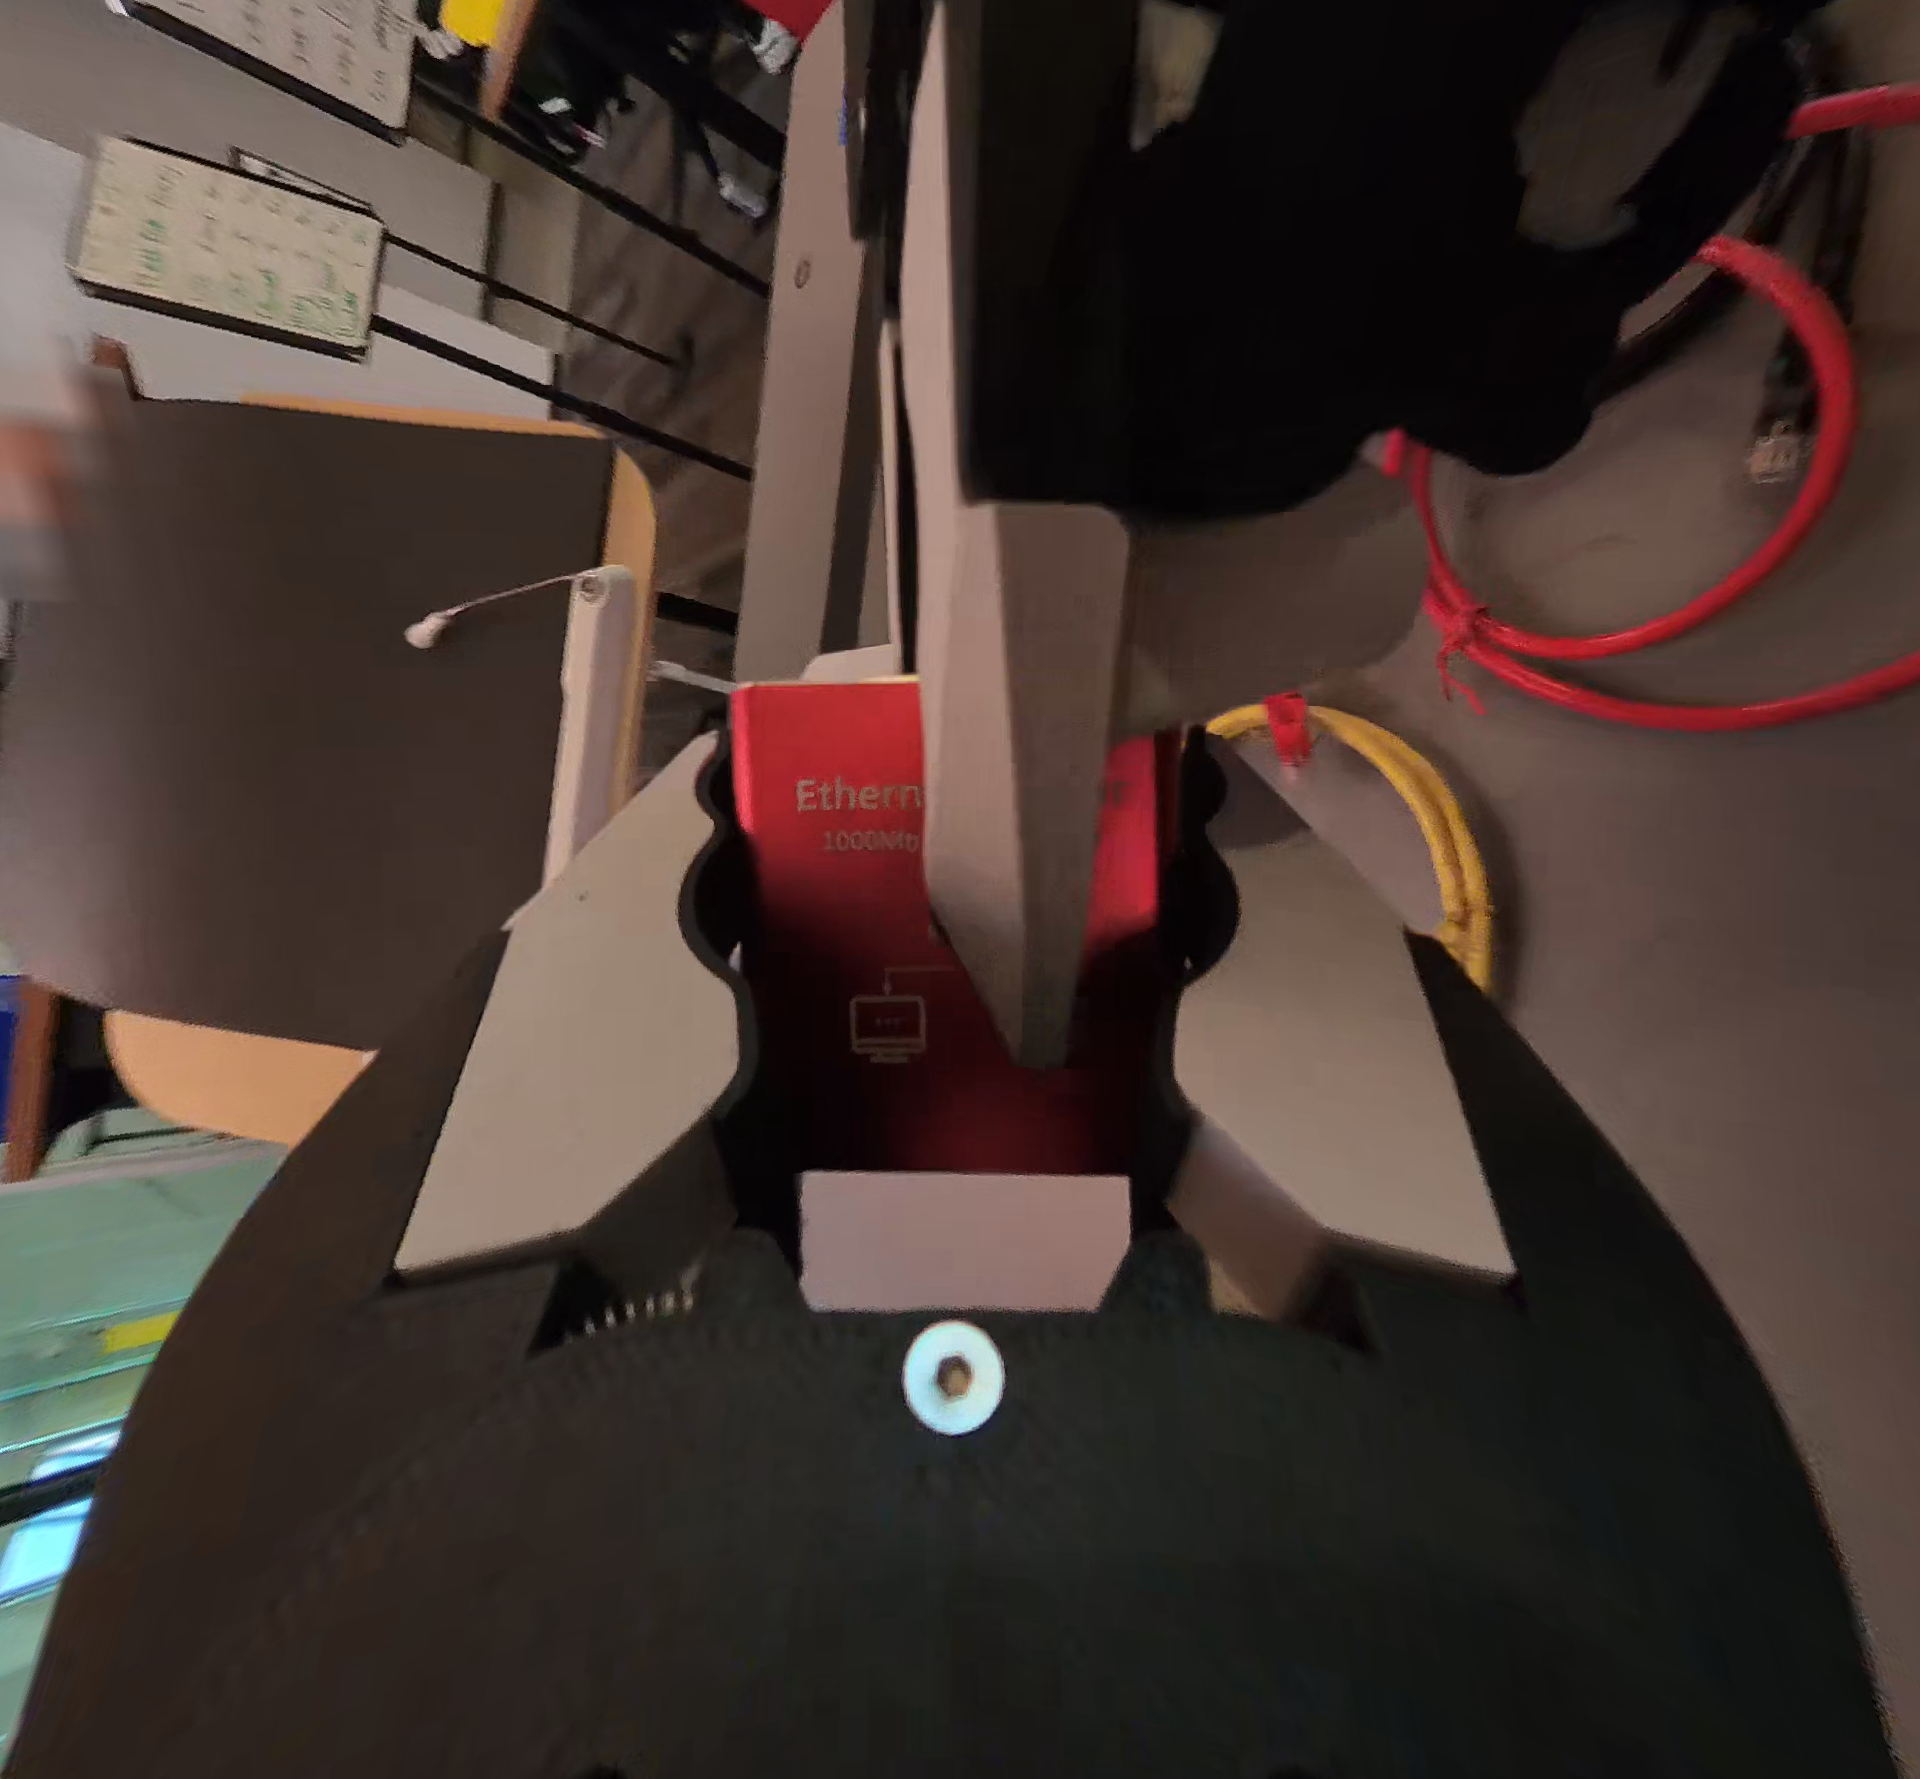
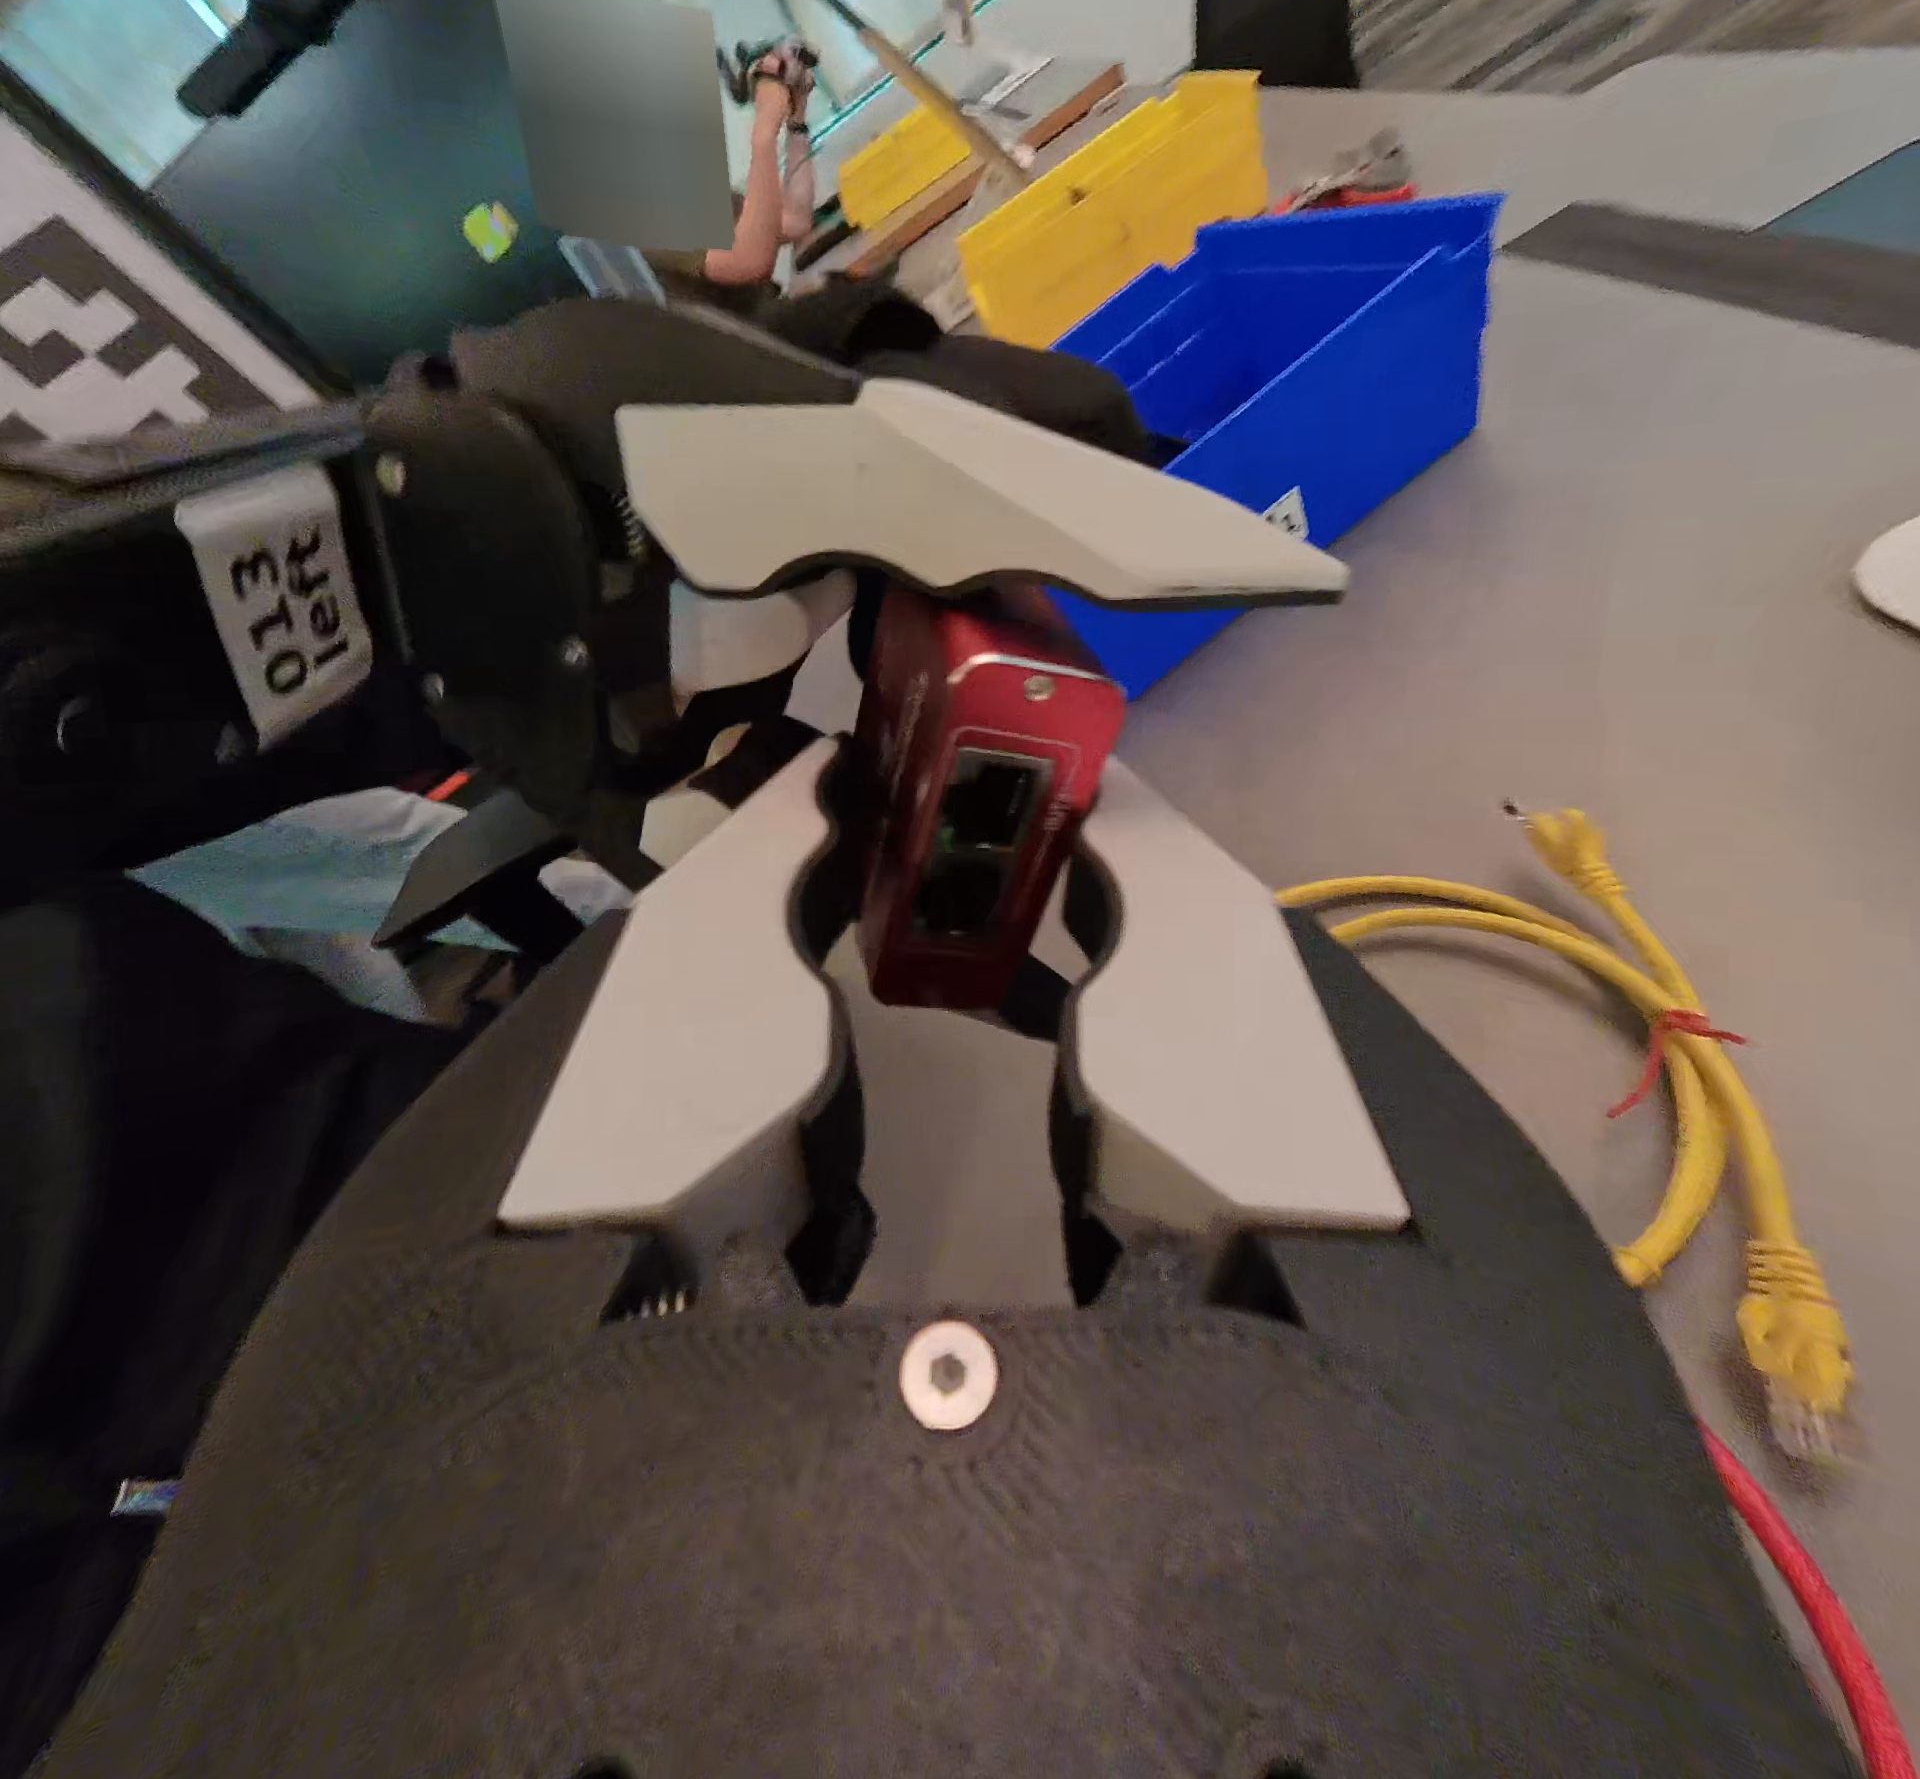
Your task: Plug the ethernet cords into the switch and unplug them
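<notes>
The red ethernet switch [image 2: 977, 846] is held up above the grey table [image 2: 1558, 690], its two empty ports facing the right wrist camera. My left gripper [image 1: 956, 794] is shut on its narrow sides; it also shows in the right wrist view [image 2: 935, 503], coming in from the left. My right gripper [image 2: 966, 794] closes on the switch's broad faces, and one of its fingers [image 1: 1018, 794] lies across the switch [image 1: 831, 898] in the left wrist view. A yellow ethernet cord [image 2: 1683, 1054] and a red cord [image 2: 1808, 1604] lie loose on the table, unplugged.
A blue bin [image 2: 1351, 379] and yellow bins [image 2: 1122, 202] stand behind the switch. A person sits at the far side by a dark screen [image 2: 343, 202]. A white object's edge [image 2: 1891, 576] shows at the right. The red cord's coil [image 1: 1766, 586] lies beside the yellow cord [image 1: 1455, 856]. Tip to tip, the grippers are about 5 cm apart.
</notes>
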Action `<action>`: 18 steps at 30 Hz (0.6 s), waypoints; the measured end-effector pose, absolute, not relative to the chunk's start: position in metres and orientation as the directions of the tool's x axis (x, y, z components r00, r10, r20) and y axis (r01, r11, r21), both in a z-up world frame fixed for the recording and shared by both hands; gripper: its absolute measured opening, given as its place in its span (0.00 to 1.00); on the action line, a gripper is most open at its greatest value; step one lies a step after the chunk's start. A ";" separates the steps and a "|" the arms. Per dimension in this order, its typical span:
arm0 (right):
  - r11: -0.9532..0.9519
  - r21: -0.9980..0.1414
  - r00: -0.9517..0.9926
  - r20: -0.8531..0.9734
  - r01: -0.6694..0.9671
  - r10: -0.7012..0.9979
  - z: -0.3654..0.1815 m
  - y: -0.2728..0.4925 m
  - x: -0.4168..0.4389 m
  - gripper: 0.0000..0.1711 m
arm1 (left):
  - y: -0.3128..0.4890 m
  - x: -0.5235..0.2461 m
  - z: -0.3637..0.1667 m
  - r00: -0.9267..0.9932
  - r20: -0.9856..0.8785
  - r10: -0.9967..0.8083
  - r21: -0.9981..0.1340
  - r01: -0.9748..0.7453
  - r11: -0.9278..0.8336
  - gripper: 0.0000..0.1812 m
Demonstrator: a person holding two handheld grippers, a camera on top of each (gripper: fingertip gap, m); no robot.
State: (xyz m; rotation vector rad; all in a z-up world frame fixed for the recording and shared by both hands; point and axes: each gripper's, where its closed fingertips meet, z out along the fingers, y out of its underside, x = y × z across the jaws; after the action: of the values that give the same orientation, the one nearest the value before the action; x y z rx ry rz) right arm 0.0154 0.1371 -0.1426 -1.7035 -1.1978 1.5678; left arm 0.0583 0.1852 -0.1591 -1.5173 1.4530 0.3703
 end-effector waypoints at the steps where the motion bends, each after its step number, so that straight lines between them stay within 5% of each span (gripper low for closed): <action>1: -0.482 -0.841 -0.086 -0.514 0.245 0.853 -0.141 0.137 0.018 0.16 | 0.186 0.060 -0.157 0.239 -0.782 -0.576 -0.418 -0.886 0.200 0.44; 9: -0.461 -0.837 0.040 -0.471 0.296 0.881 -0.137 0.166 0.060 0.14 | 0.188 0.053 -0.142 0.356 -0.755 -0.550 -0.504 -0.853 0.139 0.49; 18: -0.539 -0.764 0.605 -0.253 0.354 0.755 -0.123 0.326 0.270 0.15 | 0.187 -0.021 -0.161 0.545 -0.647 -0.533 -0.613 -0.788 -0.063 0.39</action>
State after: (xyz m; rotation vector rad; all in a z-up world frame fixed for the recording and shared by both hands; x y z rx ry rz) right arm 0.2703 0.3257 -0.1229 -2.1494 -0.8707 0.7582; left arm -0.0207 0.1872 -0.1610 -1.7311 1.1092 0.3024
